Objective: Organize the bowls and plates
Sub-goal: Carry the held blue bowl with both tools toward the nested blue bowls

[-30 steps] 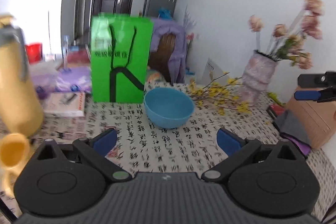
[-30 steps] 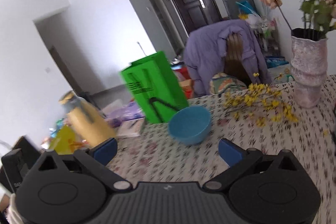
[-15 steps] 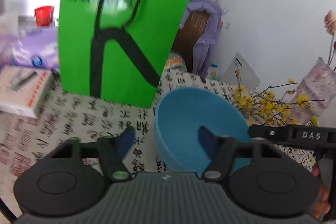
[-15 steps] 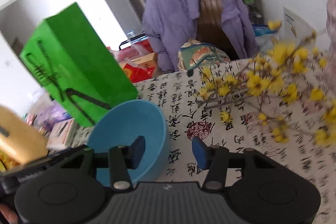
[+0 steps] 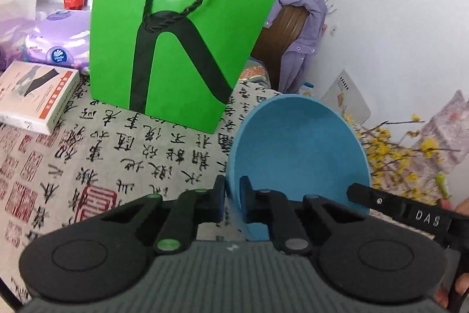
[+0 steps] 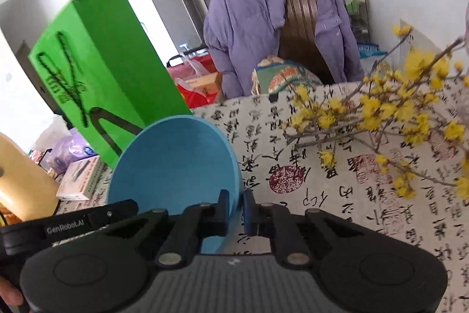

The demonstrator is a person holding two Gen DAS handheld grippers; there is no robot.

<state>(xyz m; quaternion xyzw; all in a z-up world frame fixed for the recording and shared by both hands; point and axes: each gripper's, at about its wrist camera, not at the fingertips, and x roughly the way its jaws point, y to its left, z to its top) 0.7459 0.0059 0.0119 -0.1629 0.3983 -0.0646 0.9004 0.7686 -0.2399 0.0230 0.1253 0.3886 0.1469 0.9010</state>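
A blue bowl [image 5: 299,148] stands on the calligraphy-print tablecloth [image 5: 111,154], just right of a green paper bag [image 5: 181,19]. My left gripper [image 5: 233,189] is shut on the bowl's left rim, one finger inside the wall and one outside. In the right wrist view the same blue bowl [image 6: 176,163] fills the lower left, and my right gripper [image 6: 236,206] is shut on its right rim. The right gripper's black body [image 5: 410,213] shows at the right edge of the left wrist view; the left gripper's body [image 6: 67,225] shows at the left of the right wrist view.
A white box [image 5: 35,96] and purple tissue packs [image 5: 61,46] lie left of the bag. Yellow flower branches [image 6: 395,113] spread over the cloth to the right. A yellow jug [image 6: 20,181] stands far left. A chair draped with a purple jacket [image 6: 263,28] is behind the table.
Both grippers came down to the bowl from above the table and closed from wide open, the left one onto its left rim, the right one onto its right rim.
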